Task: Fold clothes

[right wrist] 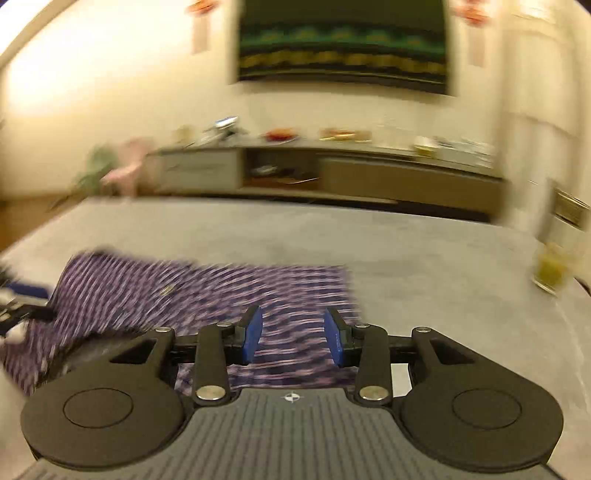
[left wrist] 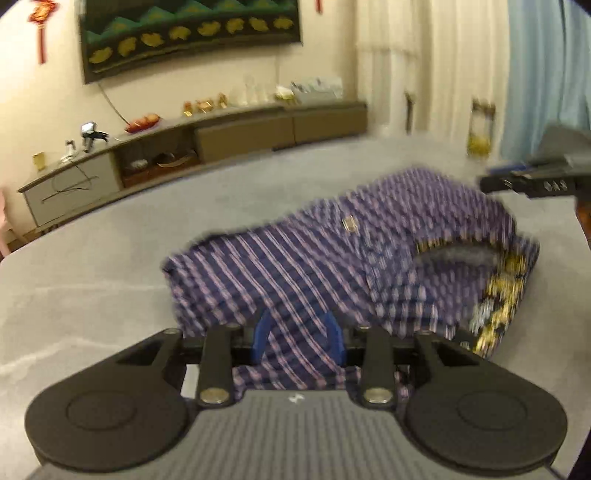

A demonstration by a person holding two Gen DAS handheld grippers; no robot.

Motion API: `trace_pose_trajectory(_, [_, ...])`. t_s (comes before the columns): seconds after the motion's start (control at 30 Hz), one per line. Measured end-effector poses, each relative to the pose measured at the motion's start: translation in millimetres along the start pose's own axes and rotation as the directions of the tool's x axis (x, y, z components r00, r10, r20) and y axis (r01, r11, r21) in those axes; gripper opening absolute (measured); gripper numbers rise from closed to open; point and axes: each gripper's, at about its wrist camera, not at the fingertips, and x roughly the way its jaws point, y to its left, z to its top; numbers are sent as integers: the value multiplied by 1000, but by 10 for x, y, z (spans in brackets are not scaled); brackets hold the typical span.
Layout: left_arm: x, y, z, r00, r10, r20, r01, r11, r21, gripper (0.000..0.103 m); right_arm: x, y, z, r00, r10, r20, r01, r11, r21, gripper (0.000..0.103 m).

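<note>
Grey table (left wrist: 92, 280) | plaid shirt (left wrist: 314, 258) lengthwise left-right; left gripper (left wrist: 300, 338) clamps hem

A cream wall (right wrist: 110, 92) carries a dark hanging (left wrist: 188, 33) with green and gold patterns, and red ornaments (left wrist: 42, 22) beside it. Below runs a long low cabinet (left wrist: 240, 129) cluttered with small items. Pale curtains (left wrist: 461, 55) hang on the right. Warm light fills the room.
</note>
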Motion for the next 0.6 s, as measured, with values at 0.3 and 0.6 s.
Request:
trace_pose_trajectory(0.3, [-61, -47, -114, 999, -18, -51, 22, 997, 77, 33, 272, -263, -160, 965, 46, -257, -40, 999, 27, 36])
trace_pose_trajectory(0.6, [-339, -280, -326, 984, -167, -62, 178, 929, 326, 32, 172, -204, -163, 982, -22, -186, 6, 996, -87, 39])
